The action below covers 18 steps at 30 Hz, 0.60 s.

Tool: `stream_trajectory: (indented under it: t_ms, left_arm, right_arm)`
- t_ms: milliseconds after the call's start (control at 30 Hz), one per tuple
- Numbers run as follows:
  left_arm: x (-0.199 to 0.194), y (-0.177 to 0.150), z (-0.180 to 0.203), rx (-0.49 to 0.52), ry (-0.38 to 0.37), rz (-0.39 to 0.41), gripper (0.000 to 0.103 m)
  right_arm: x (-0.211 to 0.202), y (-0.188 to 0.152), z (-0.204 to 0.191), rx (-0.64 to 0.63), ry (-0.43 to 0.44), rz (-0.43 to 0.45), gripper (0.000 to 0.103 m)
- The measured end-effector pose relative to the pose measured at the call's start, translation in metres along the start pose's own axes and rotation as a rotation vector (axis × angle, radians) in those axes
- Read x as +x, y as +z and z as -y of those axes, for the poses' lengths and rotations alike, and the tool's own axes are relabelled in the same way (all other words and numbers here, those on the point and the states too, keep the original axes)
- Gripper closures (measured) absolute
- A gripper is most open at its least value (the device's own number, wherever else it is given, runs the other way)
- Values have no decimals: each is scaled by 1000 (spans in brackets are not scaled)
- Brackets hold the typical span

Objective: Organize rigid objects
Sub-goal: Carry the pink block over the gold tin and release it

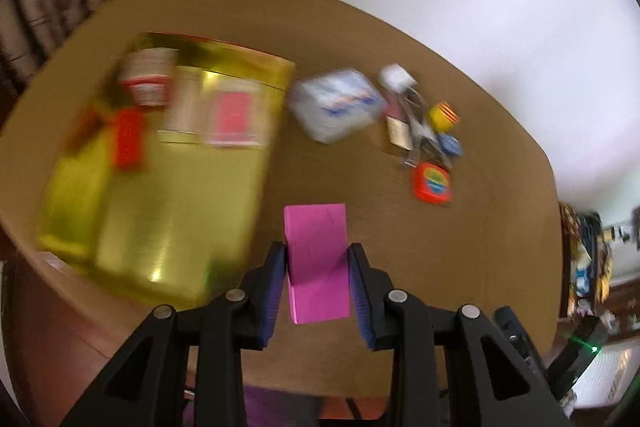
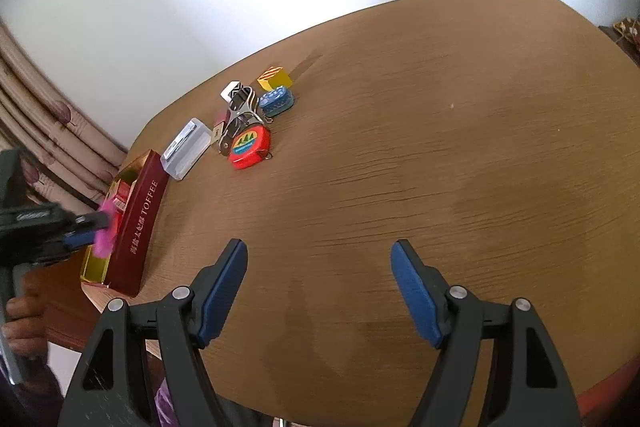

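My left gripper (image 1: 318, 251) is shut on a pink block (image 1: 318, 259) and holds it above the table, just right of the gold-lined toffee box (image 1: 168, 187). The box holds a few red and white items. In the right wrist view the same pink block (image 2: 106, 231) hangs over the box (image 2: 140, 219), whose dark red side reads TOFFEE. My right gripper (image 2: 319, 263) is open and empty over bare table. A cluster of small objects lies further back: a clear plastic case (image 2: 187, 149), a red tape measure (image 2: 250, 145), a metal clip (image 2: 238, 119), a blue box (image 2: 276, 101) and a yellow cube (image 2: 275, 78).
The wooden table (image 2: 440, 167) is rounded, with a white wall behind. A curtain (image 2: 44, 131) hangs at the left. The left wrist view is motion-blurred; it shows the case (image 1: 336, 105) and tape measure (image 1: 434, 183).
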<state>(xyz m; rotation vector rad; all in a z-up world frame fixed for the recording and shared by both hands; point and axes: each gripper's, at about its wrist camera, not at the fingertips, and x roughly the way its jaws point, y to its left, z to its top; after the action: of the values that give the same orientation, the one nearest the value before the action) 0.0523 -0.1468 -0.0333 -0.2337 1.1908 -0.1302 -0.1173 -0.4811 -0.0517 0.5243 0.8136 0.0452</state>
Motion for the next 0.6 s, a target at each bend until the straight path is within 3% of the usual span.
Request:
stream_trajectory:
  t_ms: [167, 267, 600]
  left_arm:
    - [-28, 10, -64, 8, 98, 40, 71]
    - [-25, 20, -87, -1, 123, 44, 71]
    - [24, 41, -95, 69, 125, -7, 71]
  right_arm:
    - [0, -6, -19, -53, -10, 6, 31]
    - [3, -9, -28, -75, -14, -7, 31]
    - [7, -9, -42, -112, -50, -18, 31]
